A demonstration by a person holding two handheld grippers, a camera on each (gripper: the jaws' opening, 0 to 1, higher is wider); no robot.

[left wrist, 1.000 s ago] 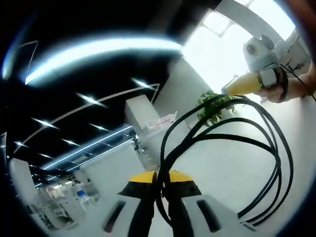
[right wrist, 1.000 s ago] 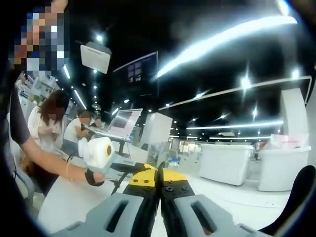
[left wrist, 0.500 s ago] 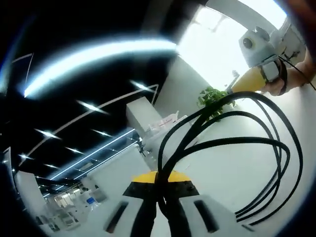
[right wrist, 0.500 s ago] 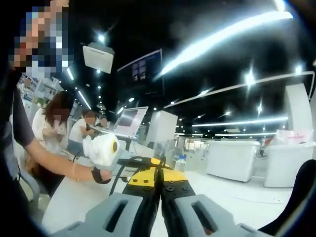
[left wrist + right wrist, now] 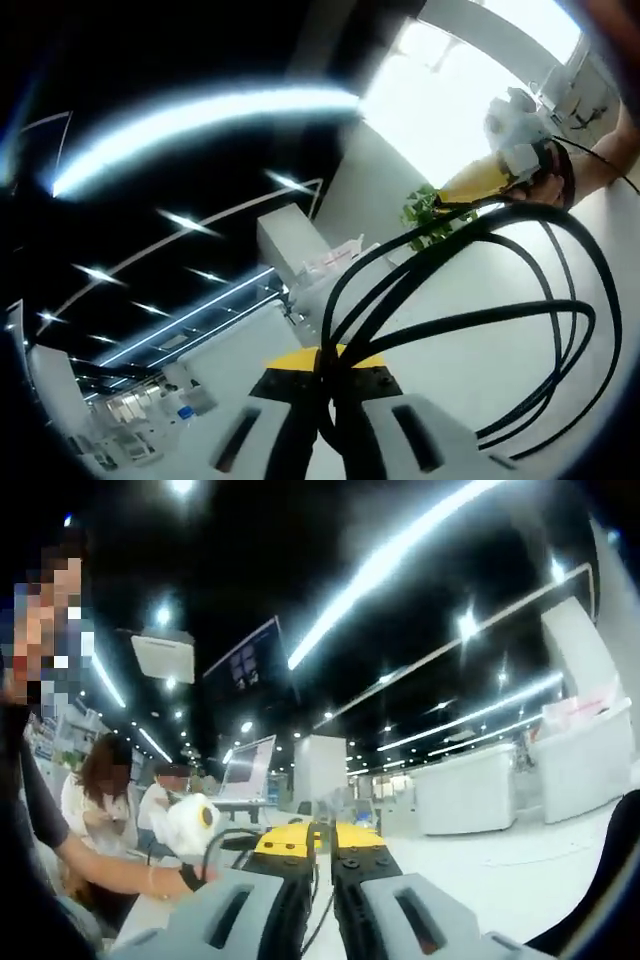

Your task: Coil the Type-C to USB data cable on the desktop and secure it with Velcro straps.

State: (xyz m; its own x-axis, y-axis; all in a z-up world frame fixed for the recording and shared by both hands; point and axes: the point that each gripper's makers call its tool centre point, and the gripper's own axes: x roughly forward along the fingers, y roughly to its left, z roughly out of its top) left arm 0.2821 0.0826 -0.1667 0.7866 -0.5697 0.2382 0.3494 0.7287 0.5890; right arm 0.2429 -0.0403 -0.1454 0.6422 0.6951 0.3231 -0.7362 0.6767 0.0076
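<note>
Overhead, cable (image 5: 470,320) loops between both claws.

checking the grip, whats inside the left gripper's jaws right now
Several strands of the black cable run together between the shut jaws of the left gripper, then fan into loops. The pinch point itself is covered by the jaws.

Grey grippers with yellow-tipped black fingers (image 5: 290,842); a dark wrist strap (image 5: 566,172).

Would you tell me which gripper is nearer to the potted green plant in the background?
Right. In the left gripper view, the right gripper sits just beside the plant, while the left gripper, shut on the black cable, is well short of it.
</note>
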